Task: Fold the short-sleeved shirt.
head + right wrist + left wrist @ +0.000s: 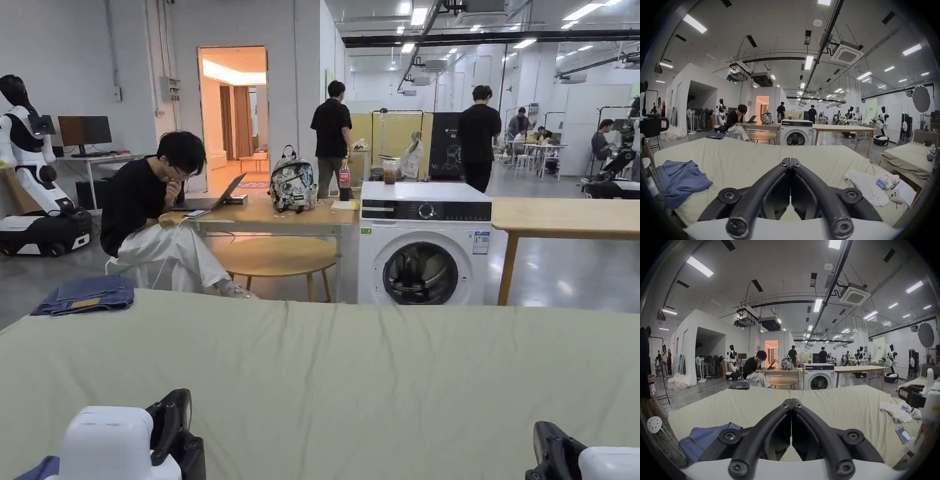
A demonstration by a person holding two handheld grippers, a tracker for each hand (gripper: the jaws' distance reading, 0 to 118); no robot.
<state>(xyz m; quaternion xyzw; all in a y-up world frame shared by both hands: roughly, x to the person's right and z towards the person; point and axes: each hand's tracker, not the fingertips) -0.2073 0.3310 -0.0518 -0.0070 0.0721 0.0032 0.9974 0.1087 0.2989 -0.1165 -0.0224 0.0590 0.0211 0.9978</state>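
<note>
the left gripper is hovering low over the bed, its fingers pressed tip to tip with nothing between them. the right gripper is hovering the same way, fingers meeting at the tips and gripping nothing. in the head view both grippers are sitting at the near edge, the left gripper at the lower left and the right gripper at the lower right, well apart from each other.

the blue short-sleeved shirt is lying crumpled and unfolded on the bed, off to the left of the right gripper's fingers and just beside the base of the left gripper, touching neither. to the right of the fingers a pile of white clothes is lying near the bed's edge, with a phone close to it.

beyond the fingers the sheet is stretching away bare to the far edge, where folded jeans are resting at the far left corner. past the bed a washing machine is standing between wooden tables, and a person is sitting at one of them.
</note>
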